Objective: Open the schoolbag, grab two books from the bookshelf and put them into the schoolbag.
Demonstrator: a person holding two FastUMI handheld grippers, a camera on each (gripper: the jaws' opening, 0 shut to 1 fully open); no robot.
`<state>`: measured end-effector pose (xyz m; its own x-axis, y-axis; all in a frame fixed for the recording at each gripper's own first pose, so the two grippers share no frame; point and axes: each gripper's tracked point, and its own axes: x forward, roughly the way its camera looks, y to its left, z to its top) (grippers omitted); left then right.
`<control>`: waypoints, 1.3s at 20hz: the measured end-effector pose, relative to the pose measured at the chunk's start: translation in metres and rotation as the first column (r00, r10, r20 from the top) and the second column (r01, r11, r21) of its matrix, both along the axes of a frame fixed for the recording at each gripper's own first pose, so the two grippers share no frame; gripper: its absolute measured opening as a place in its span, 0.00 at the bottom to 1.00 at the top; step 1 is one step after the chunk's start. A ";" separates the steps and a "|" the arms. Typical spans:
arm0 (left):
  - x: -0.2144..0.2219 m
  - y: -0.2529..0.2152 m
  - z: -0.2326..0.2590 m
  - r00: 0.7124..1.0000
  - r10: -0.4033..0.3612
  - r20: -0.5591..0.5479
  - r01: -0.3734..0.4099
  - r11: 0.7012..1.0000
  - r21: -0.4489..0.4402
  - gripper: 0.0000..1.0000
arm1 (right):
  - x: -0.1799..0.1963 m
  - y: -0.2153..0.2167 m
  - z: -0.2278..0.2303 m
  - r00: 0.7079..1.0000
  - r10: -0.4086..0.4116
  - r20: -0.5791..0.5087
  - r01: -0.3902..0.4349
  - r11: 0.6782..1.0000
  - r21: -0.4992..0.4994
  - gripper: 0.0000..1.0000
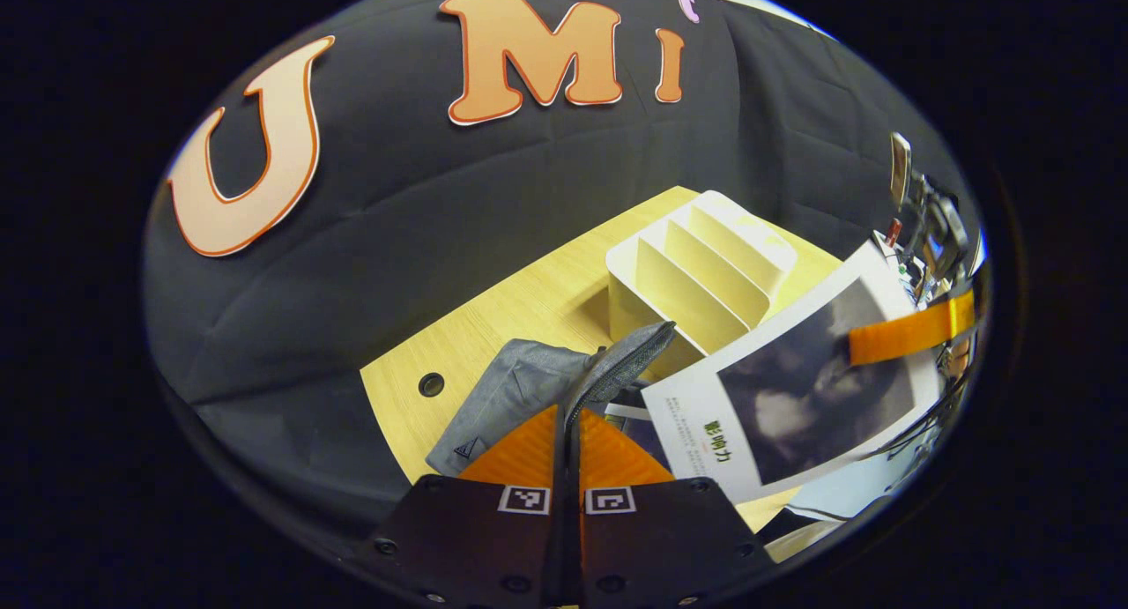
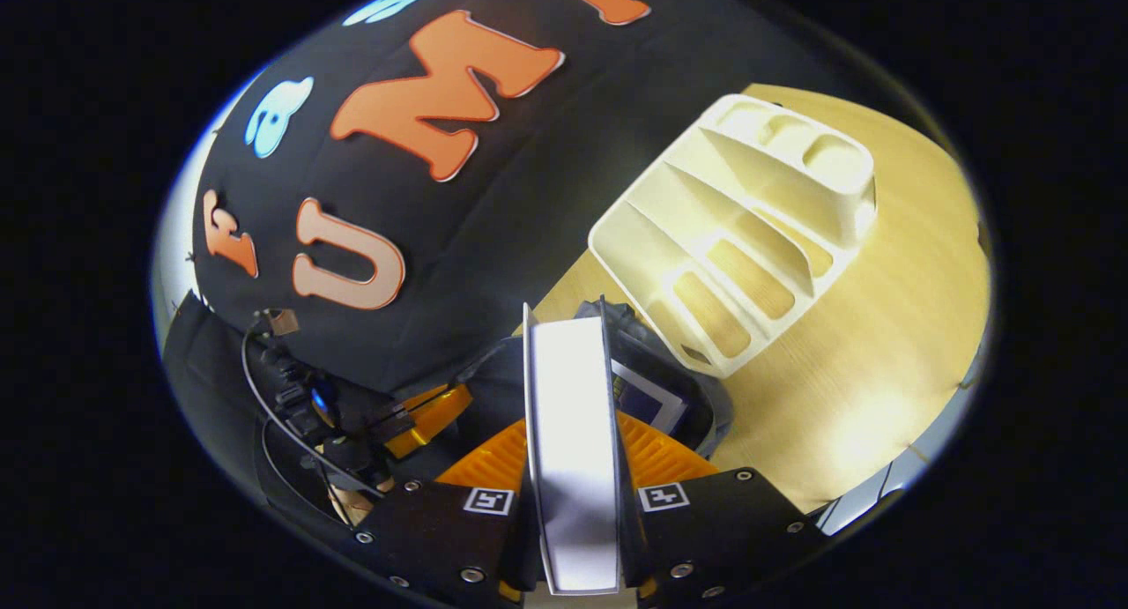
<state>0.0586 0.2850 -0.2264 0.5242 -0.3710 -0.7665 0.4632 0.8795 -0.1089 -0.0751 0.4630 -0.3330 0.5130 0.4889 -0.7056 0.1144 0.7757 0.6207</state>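
The left gripper (image 1: 570, 433) is closed down narrow on the edge of the grey schoolbag (image 1: 515, 389), its two fingers pinching the fabric lip of the opening and holding it lifted off the wooden tabletop (image 1: 493, 327). A small dark triangular logo patch sits low on the bag's side; I cannot make out any wording on it.

Just to the right of that raised lip, a book (image 1: 793, 389) hangs tilted over the bag's mouth. Its cover is white with a large dark, cloudy photograph, and a short title in green Chinese characters runs beside the photo, with a block of fine print near it that is too small to read. The right gripper (image 1: 912, 327) holds this book at its far edge. In the right gripper view the same book (image 2: 573, 450) is seen edge-on, its pale page block standing between that gripper's (image 2: 573, 468) fingers, which press on both covers. Below it the bag's (image 2: 696, 397) dark opening shows, with the corner of another book (image 2: 648, 397) already lying inside.

The cream bookshelf (image 1: 696, 265), a slotted desktop rack, stands on the tabletop just behind the bag; from the right gripper view its (image 2: 749, 212) dividers and slots are plain and carry no writing.

At the lower left of the right gripper view the left gripper (image 2: 423, 415) appears, at the bag's rim.
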 end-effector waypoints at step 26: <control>-0.020 -0.034 0.009 0.992 -0.122 0.019 0.120 0.990 0.079 0.01 | 0.018 0.073 -0.181 0.894 -0.349 -0.282 0.403 0.901 0.160 0.99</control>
<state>0.0386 0.2513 -0.2178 0.4975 -0.3728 -0.7833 0.5687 0.8220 -0.0300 -0.0574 0.5357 -0.5141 0.5154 0.4427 -0.7337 0.5377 0.4996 0.6792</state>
